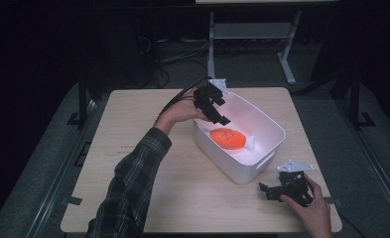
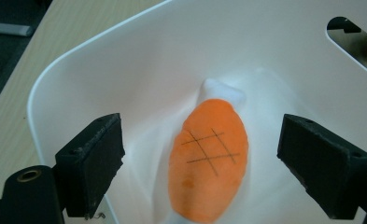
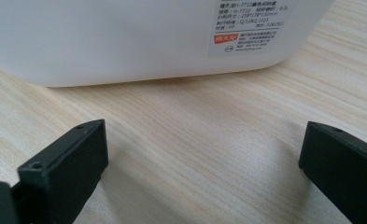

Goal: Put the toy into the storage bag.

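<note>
High view: the left gripper hangs over the near-left rim of a white bin on the counter, jaws spread, nothing between them. An orange plush toy w/ a white tip lies on the bin floor, just below and beside that gripper. The right gripper rests on the counter near the bin's front corner, apart from it.

Left gripper view: jaws wide apart, pads clear of the toy, which lies lengthwise between and beyond them; dark grid lines are stitched on its back. A handle cutout shows in the bin wall.

Right gripper view: jaws spread over bare counter, pinching nothing; the bin's outer wall stands just ahead. Its label has an orange-red logo patch and small print incl. what looks like "PP" and an "H-77.." model no.; the rest is too small to read.

Risks (judgement): if the toy is to be re-gripped, the soft plush may squash and slip from a shallow pinch, or the pads may scrape the bin wall and shove the light bin across the counter, since the right gripper isn't bracing it. Lifting the left gripper out carelessly could catch the rim.
</note>
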The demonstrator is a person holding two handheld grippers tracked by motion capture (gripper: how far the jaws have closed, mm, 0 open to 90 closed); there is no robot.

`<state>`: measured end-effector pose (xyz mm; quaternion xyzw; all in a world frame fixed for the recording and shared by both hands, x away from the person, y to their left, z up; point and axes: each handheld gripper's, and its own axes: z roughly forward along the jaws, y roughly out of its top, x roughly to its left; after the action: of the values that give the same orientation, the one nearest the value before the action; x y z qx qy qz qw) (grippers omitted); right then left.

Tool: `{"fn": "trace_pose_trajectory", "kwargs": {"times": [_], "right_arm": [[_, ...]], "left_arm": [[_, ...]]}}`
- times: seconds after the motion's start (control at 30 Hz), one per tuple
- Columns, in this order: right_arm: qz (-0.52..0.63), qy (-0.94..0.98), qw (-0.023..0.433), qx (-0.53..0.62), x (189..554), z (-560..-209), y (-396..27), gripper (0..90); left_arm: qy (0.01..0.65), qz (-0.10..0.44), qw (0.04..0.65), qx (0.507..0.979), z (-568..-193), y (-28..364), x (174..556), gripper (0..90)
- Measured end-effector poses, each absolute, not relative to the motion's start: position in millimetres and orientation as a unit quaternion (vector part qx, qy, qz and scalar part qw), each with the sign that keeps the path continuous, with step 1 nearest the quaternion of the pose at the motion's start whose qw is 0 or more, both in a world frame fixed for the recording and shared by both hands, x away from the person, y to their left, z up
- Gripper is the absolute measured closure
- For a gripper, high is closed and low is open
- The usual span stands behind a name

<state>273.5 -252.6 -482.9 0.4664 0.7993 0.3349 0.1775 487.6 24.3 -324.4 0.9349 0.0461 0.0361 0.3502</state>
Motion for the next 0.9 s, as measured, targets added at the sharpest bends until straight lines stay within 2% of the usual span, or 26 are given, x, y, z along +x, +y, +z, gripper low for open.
{"fn": "trace_pose_trajectory", "kwargs": {"times": [0.37,0.9], "right_arm": [[0.335,0.799,0.177,0.466,273.6,-483.0,-252.6,0.7],[0.335,0.800,0.177,0.465,273.6,-483.0,-252.7,0.7]], "left_arm": [[0.070,0.035,0.387,0.919,-310.1,54.0,475.6,13.9],[0.129,0.080,0.395,0.906,-308.9,108.2,451.3,14.2]]}}
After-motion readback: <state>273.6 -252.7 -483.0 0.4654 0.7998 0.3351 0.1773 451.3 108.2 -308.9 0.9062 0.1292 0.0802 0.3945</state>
